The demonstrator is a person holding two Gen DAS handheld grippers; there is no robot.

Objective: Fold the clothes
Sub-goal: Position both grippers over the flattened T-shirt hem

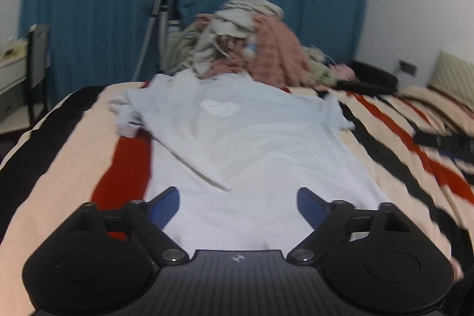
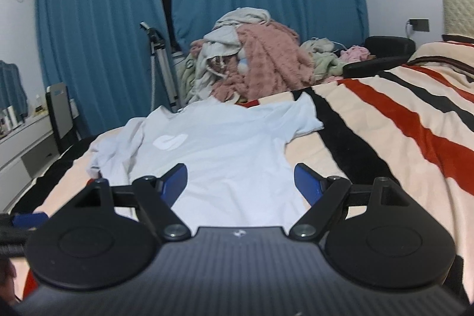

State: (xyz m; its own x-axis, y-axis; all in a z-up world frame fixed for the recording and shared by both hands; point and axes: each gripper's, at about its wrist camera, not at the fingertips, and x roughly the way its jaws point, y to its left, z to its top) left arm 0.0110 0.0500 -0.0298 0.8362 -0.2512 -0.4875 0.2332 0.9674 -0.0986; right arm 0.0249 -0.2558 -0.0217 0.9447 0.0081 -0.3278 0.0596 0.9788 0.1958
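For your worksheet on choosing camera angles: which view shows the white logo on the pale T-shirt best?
The right wrist view: the logo on the T-shirt is sharp there, its shape readable. In the left wrist view the logo is only a blurred white patch.

A pale blue T-shirt point(image 1: 251, 144) is lying spread flat, front up, with its hem toward six o'clock and its collar toward twelve. A white heart-like print point(image 1: 219, 107) is sitting on the chest. The sleeve at three o'clock is lying out flat; the one at nine o'clock is lying bunched and crumpled. A long crease is running diagonally across the lower body toward the hem.
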